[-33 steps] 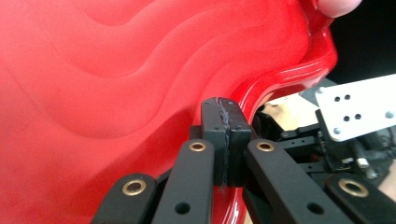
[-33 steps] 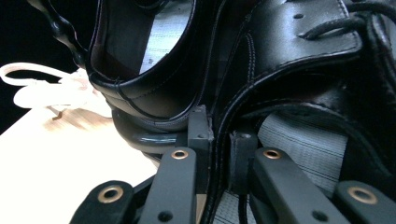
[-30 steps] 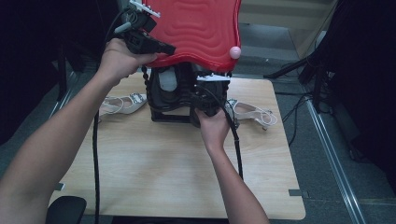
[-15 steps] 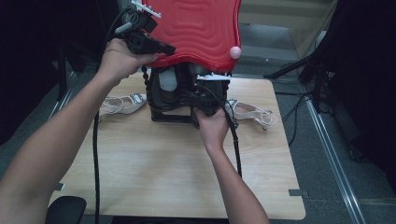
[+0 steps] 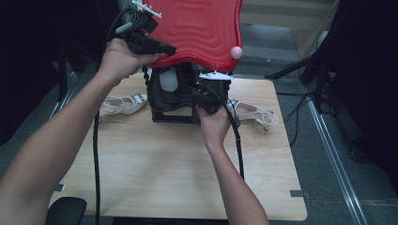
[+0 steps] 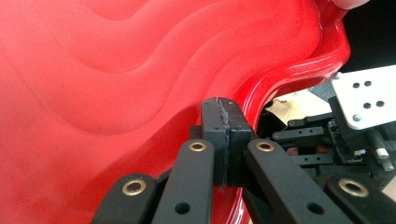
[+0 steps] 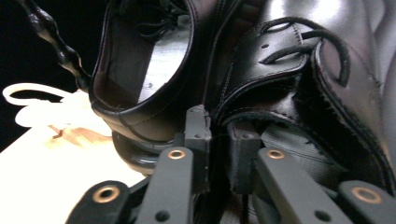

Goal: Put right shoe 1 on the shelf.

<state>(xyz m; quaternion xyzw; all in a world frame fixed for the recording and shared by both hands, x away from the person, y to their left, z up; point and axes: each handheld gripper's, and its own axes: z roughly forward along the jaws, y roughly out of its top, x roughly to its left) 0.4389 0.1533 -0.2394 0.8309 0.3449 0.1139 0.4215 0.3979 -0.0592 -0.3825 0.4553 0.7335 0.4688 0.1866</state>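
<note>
A red wavy lid (image 5: 197, 28) (image 6: 116, 70) stands raised over a black case (image 5: 171, 117) that holds a pair of black leather shoes (image 5: 166, 84). My left gripper (image 5: 169, 48) (image 6: 225, 116) is shut, pads together with nothing seen between them, tips against the lid's lower left rim. My right gripper (image 5: 202, 89) (image 7: 219, 126) reaches into the case at the shoes. Its jaws have just been opening and stand a narrow gap apart. The gap lies where the left shoe (image 7: 140, 70) meets the heel edge of the right shoe (image 7: 289, 60); the pads do not press.
A white sandal (image 5: 124, 104) lies left of the case and another (image 5: 253, 112) lies to its right on the wooden table (image 5: 164, 164). A pink knob (image 5: 236, 52) sits at the lid's right corner. Cables trail from both grippers. The floor around is dark.
</note>
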